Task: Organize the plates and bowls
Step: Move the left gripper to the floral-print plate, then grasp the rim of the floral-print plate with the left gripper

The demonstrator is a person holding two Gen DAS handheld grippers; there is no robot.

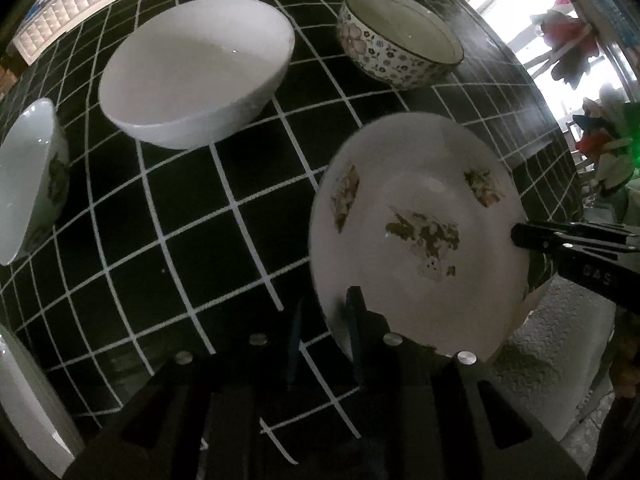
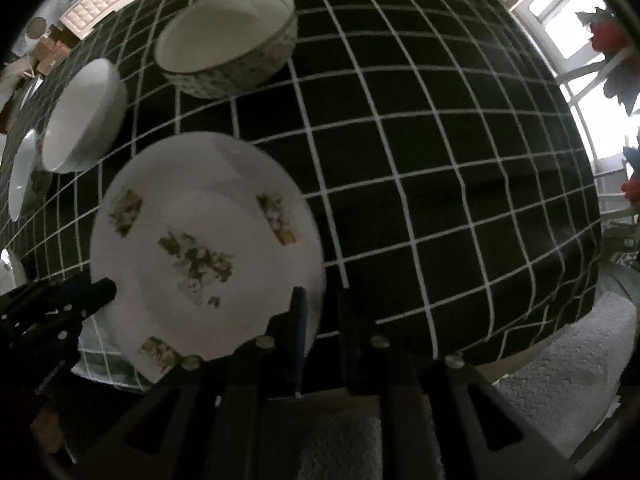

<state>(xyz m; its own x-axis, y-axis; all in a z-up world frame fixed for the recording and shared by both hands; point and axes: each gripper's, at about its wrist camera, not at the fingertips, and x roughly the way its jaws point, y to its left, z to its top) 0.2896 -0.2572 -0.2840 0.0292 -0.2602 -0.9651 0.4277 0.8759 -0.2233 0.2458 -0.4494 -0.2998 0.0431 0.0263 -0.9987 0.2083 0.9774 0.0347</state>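
Though faint, "GAS" on hand-held gripper (image 1: 520, 236)

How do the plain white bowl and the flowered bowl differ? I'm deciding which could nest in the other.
The white bowl is plain outside; the flowered bowl has a floral pattern on its outer wall. The white bowl's rim is bare white; the flowered bowl's rim carries a dark line. The white bowl's sides flare out; the flowered bowl's sides stand steeper. Both sit upright and empty on the checked tablecloth, white inside.
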